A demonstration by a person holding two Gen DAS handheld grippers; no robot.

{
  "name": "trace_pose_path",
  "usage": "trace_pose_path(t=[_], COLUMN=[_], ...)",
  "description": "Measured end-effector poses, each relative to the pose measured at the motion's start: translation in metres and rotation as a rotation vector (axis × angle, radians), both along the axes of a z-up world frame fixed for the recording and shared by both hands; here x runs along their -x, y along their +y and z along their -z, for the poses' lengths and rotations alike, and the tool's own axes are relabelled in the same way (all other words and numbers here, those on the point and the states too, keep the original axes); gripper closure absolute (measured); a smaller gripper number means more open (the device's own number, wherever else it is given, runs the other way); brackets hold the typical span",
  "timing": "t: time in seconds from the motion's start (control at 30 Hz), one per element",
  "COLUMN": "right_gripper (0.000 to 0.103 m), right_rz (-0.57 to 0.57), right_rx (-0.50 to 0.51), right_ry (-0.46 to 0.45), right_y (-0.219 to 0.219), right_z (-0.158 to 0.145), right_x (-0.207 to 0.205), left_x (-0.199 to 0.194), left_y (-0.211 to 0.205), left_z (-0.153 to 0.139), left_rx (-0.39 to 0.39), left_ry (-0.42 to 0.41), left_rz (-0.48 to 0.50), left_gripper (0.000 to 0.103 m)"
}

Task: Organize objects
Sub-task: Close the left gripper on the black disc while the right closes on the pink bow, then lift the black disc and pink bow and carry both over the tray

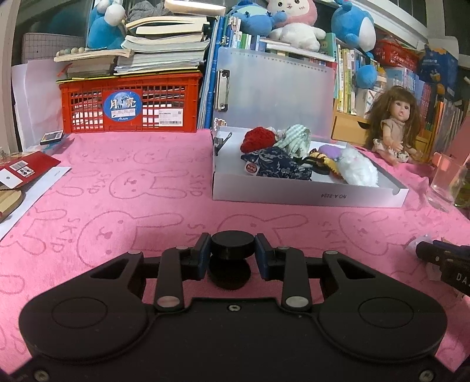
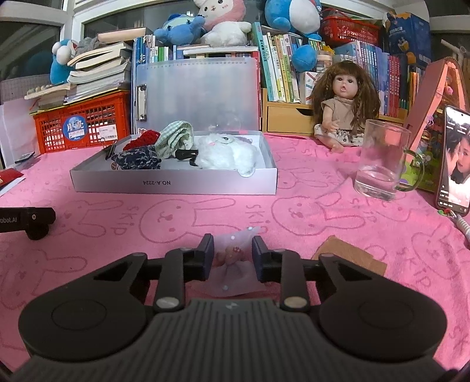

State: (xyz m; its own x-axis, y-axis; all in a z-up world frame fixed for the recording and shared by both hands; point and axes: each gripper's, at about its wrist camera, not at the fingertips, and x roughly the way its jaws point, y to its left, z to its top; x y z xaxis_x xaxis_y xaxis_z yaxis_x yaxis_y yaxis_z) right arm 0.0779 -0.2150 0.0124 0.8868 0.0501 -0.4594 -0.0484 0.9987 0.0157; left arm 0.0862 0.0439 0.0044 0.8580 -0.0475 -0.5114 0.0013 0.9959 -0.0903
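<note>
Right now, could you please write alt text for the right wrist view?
The right claw is shut on a small translucent pink packet over a pink bunny-print cloth. Beyond sits an open white cardboard box of soft toys.

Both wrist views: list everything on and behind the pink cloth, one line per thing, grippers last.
Tray: one, white, centre of the pink cloth, filled with soft items.
Fluffy toy: one, white, right part of the tray.
Knitted piece: one, red, back left of the tray.
Glass mug: one, clear, right of the tray.
Doll: one, brown hair, sitting behind the mug.
Phone: one, screen lit, far right.
Crate: one, red, back left, books stacked on top.
Plush toys: several, blue and pink-white, on the shelf books.
Left gripper: shut on black round knob.
Right gripper: shut on pale pink pouch.
</note>
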Motion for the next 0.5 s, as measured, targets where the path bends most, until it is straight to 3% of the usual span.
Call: trace_pose_path(t=[0.5], right_gripper=[0.076], right_rz=[-0.005], right_rx=[-0.034], right_ry=[-0.014], right_y=[-0.003], right_z=[-0.008], right_x=[-0.001], left_x=[0.002], left_y=[-0.010], left_z=[-0.012], left_rx=[0.004], left_ry=[-0.033], left_rz=[0.039], left_gripper=[0.072])
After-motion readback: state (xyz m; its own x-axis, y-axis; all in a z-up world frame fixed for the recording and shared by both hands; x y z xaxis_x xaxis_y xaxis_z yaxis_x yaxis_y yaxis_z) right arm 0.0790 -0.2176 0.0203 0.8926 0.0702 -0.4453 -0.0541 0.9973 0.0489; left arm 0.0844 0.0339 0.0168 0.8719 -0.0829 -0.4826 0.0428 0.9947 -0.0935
